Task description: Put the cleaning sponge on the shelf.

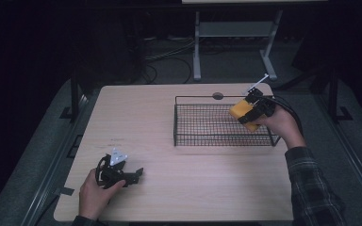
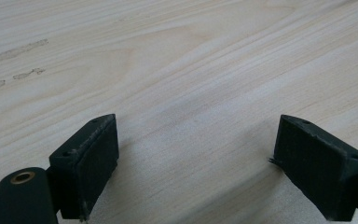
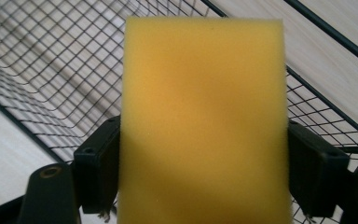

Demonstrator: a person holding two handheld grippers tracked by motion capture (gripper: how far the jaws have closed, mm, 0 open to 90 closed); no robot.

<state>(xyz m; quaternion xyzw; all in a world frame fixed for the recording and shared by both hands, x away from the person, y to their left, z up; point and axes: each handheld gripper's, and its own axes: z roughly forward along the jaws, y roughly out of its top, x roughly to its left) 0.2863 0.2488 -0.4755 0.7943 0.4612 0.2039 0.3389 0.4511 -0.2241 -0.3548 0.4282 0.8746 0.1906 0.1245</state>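
The right gripper has its jaws closed on either side of a yellow sponge, which stands up between them and reaches well past their tips, held over the right end of the black wire basket. The left gripper rests low over the pale wooden table near its front-left corner (well apart from the basket), jaws spread wide with only bare wood between them.

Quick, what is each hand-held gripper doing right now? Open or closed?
Left hand-held gripper: open, nothing between its jaws, low over the table.
Right hand-held gripper: closed on the yellow sponge, over the wire basket.
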